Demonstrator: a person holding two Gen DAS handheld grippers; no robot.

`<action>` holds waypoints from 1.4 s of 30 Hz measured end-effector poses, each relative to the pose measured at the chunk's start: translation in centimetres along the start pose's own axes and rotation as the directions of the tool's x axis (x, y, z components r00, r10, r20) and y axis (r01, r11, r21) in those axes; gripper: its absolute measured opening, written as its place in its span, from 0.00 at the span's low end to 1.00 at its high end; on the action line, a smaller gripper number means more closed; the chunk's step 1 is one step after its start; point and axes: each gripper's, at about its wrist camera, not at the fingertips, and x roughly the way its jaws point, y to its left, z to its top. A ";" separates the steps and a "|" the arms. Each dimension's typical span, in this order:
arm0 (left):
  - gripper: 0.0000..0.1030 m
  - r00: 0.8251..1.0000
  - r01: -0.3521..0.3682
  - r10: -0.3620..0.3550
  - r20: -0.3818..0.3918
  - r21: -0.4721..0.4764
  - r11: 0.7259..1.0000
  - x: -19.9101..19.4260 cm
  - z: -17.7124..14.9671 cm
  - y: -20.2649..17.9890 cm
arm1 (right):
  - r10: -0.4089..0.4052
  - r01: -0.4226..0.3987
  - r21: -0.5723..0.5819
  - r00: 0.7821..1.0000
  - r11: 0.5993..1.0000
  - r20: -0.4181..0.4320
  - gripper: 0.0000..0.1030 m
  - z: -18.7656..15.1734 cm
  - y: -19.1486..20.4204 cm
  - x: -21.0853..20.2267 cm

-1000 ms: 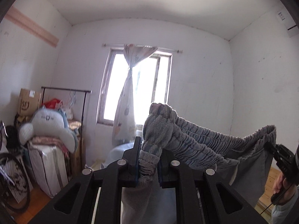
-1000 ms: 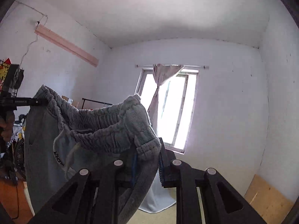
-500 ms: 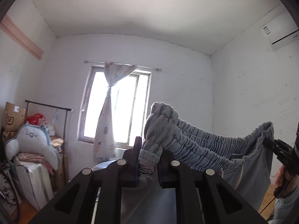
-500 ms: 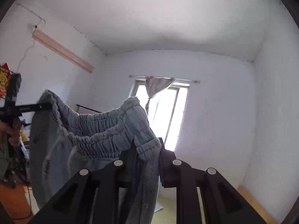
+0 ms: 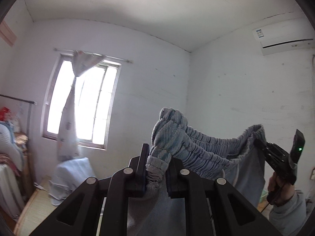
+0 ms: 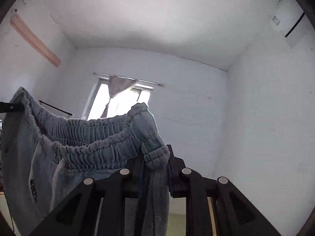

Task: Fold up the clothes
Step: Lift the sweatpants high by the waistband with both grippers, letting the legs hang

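With both ends of the waistband pinched, left gripper point(image 5: 156, 167) and right gripper point(image 6: 154, 169) clamped on the grey pants point(image 5: 198, 147) hanging between us, we fear bunched elastic slipping free at 3 o'clock.

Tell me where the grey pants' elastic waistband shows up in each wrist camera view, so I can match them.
Left wrist view: the waistband runs from the left gripper at centre to the right gripper at right.
Right wrist view: it runs from the right gripper at centre to the left edge.
Shared landmark: the curtained window.
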 end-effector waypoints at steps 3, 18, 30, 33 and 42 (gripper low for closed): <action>0.13 0.998 0.068 -0.068 -0.015 -0.009 0.998 1.9 0.2 -2.4 | -0.077 0.076 -0.026 0.997 0.997 -0.023 0.18 0.1 -2.7 0.1; 0.13 0.965 0.254 -0.257 -0.043 -0.074 0.964 10.2 -2.0 -7.4 | -0.421 0.407 -0.255 0.907 0.877 0.001 0.18 0.3 -6.3 11.9; 0.13 0.992 0.020 -0.031 -0.126 -0.090 0.996 8.1 -6.8 5.4 | -0.212 0.187 -0.275 0.975 0.943 -0.065 0.18 -8.5 8.4 29.5; 0.13 0.988 -0.065 0.052 -0.145 -0.089 0.994 6.1 -7.7 9.6 | -0.114 0.090 -0.260 0.990 0.961 -0.079 0.18 -10.1 15.6 34.3; 0.13 0.906 -0.384 0.350 -0.240 -0.117 0.916 -3.5 -14.5 27.5 | 0.211 -0.244 -0.248 0.966 0.938 -0.153 0.18 -18.3 43.9 45.1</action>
